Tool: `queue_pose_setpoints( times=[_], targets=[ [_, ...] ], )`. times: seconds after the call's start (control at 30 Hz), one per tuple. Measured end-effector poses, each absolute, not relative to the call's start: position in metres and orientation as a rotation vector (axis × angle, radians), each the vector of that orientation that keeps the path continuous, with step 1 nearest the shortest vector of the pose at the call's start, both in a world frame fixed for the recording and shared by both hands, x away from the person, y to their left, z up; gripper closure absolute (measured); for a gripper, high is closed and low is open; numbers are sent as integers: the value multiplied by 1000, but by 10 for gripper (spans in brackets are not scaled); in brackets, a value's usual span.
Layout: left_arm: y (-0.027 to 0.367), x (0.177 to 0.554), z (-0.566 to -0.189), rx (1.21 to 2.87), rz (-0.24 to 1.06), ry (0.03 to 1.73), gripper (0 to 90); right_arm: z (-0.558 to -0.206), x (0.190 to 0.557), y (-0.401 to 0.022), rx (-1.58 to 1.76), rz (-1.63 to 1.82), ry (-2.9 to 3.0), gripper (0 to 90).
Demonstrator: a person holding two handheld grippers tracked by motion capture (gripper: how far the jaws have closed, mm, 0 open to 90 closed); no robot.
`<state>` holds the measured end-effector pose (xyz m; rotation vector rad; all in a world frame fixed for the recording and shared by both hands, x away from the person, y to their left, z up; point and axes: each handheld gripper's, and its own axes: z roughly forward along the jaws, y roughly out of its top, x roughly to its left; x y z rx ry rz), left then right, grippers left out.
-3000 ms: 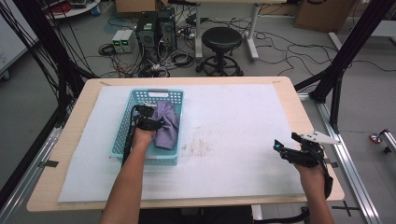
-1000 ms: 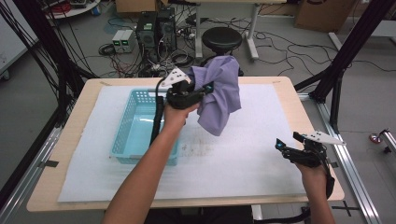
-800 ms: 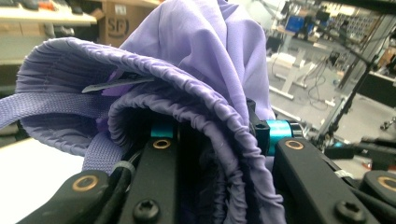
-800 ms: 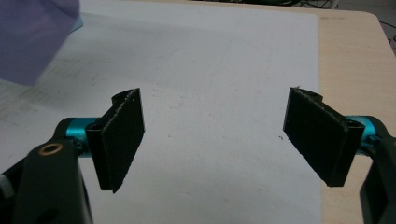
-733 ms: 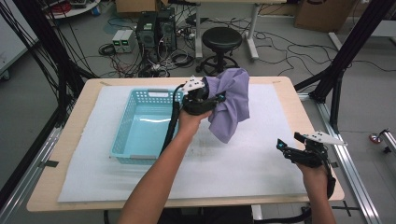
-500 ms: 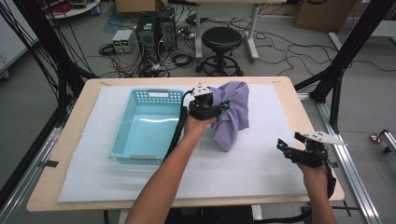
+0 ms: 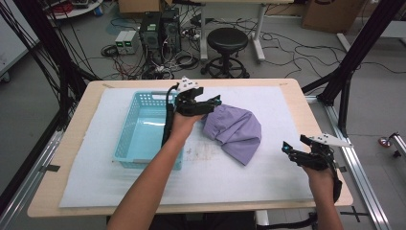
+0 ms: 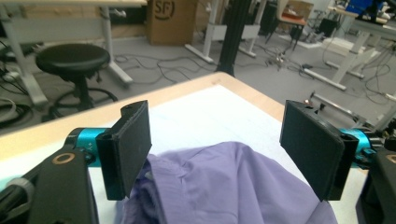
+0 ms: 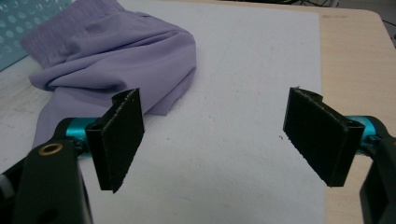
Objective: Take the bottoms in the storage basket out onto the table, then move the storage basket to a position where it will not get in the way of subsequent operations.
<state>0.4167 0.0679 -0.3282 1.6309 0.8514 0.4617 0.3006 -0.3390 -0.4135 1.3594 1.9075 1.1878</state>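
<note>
While its jaws have just been opening, the left claw (image 7: 214,101) stands spread wide at the near edge of a purple garment (image 7: 235,132), with the cloth bunched between and below the pads but not pinched. That garment lies crumpled in a heap on the white mat (image 7: 143,184) covering the wooden bench (image 7: 50,163), just right of a light blue basket (image 7: 125,139) with perforated walls. From the left claw's own view, the purple fabric (image 8: 233,186) rises between its two black pads. Well apart, near the right edge of the bench, the right claw (image 7: 286,147) hovers with jaws spread and nothing between them, pointing toward the garment (image 9: 116,56).
</note>
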Motion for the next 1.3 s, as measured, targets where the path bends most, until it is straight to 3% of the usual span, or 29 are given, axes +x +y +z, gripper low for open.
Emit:
queue_pose_setpoints(
  times=[0.27,0.8,1.3],
  targets=[
    [97,410,-320,1636,521,872,221,-413,299,-337,1353,1187,1913,206],
    [137,397,-331,1656,521,899,222,-414,298,-342,1370,1185,1904,206],
    [213,363,-345,1649,593,1028,222,-416,306,-331,1328,1198,1960,206]
  ],
)
